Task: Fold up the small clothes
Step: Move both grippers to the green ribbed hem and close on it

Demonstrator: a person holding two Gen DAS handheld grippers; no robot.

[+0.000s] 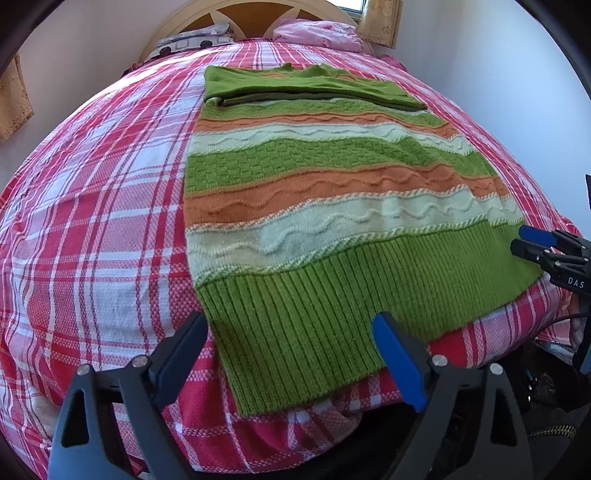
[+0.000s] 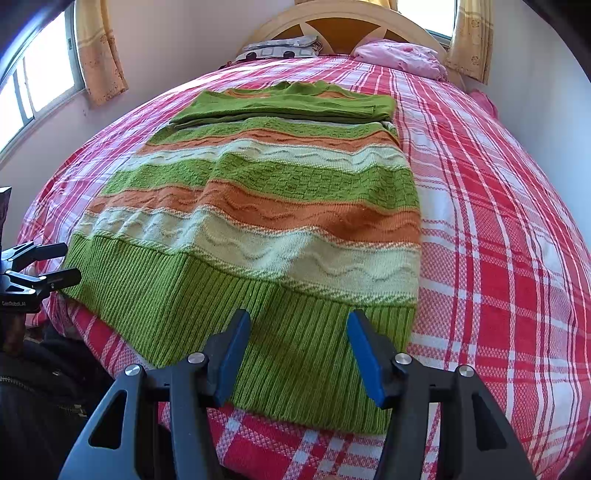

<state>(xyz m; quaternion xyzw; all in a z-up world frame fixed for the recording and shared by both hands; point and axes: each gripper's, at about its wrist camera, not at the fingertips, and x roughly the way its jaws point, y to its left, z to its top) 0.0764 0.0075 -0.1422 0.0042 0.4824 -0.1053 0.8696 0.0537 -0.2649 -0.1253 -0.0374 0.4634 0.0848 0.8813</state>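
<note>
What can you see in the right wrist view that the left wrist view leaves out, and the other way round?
Only the right wrist view shows the window on the left wall and the curtain beside it.

Only the left wrist view shows the sweater's left edge and the stretch of bedspread beyond it.

Both show the striped sweater lying flat with its sleeves folded across the top, the headboard, the pink pillow, and both grippers with jaws apart at the green hem: left gripper, right gripper.

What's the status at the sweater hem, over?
Left gripper open, right gripper open, both empty over the green hem. Striped sweater flat on plaid bedspread, sleeves folded across top. Nothing obstructing.
</note>
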